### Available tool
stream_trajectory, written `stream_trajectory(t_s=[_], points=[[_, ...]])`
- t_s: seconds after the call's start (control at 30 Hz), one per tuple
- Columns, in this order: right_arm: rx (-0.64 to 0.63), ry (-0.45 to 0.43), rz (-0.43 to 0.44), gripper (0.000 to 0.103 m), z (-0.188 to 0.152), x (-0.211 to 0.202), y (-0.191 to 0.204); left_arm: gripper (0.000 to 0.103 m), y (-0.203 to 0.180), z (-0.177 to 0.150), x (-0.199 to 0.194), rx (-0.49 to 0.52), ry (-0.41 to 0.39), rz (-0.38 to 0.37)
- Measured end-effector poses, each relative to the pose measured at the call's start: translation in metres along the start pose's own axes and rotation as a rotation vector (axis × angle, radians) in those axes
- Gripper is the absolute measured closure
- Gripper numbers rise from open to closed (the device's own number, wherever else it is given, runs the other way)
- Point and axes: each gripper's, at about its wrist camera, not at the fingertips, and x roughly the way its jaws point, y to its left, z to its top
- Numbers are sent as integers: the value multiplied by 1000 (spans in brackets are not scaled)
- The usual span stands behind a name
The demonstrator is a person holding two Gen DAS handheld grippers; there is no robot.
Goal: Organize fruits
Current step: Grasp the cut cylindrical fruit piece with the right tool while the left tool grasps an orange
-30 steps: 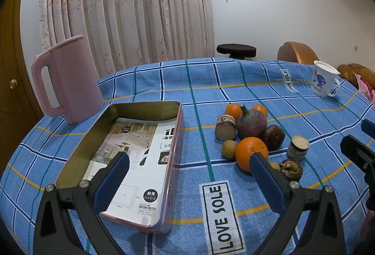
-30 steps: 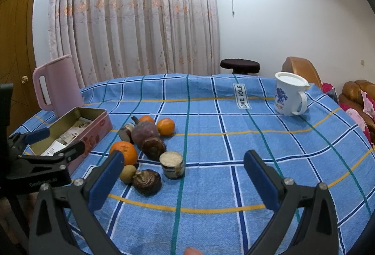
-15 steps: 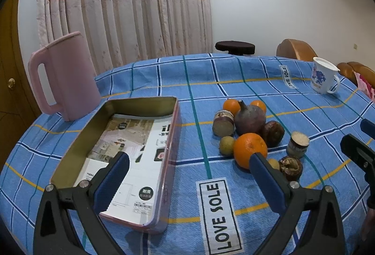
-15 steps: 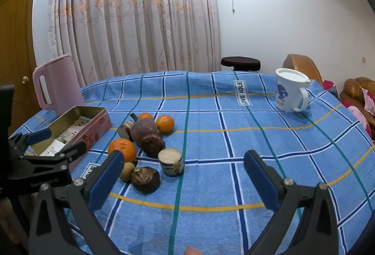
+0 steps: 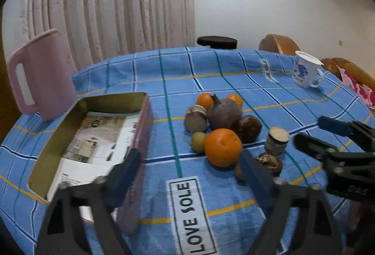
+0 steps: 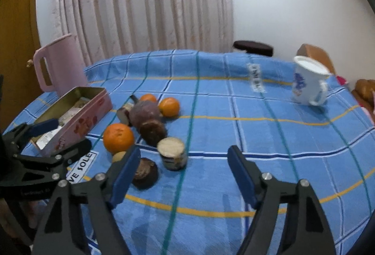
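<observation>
Left claw (image 5: 189,168) finger hides a small fruit (image 5: 238,172).

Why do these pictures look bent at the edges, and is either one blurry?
Both wrist views are fisheye, so the blue tablecloth bulges and corners go black; the right wrist view is smeared, blurring the white mug; the left wrist view is sharper, its big orange crisp.

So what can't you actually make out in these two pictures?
- Small yellowish fruit: left wrist view, mostly hidden behind the left gripper's finger.
- Paper in the tin: print too small to read in either view.
- Mug pattern: smeared by motion blur in the right wrist view.
- Right gripper: its finger covers part of the dark round fruit.
- Cloth label: cut off by the left gripper's fingers in the right wrist view.
</observation>
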Motion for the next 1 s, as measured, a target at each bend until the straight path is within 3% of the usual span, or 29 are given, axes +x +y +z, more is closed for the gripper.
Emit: stream_trajectory(t_s=[0.37, 0.43, 0.53, 0.7, 0.83, 0.93, 1.0], points=[[-15, 161, 19, 42, 9, 52, 3, 24, -5, 5, 23, -16, 65, -36], [-9, 186, 32, 55, 8, 61, 3, 24, -8, 7, 29, -10, 81, -39], [8, 187, 70, 67, 8, 60, 0, 24, -11, 10, 35, -12, 98, -58], [33, 175, 71, 67, 7, 57, -5, 25, -18, 13, 46, -11, 125, -78], [69, 146, 52, 67, 8, 50, -13, 41, -16, 15, 55, -40, 159, -114], [85, 134, 49, 67, 8, 47, -17, 44, -17, 16, 57, -47, 167, -120], [84, 135, 50, 67, 8, 47, -17, 57, -18, 15, 55, -43, 164, -144]])
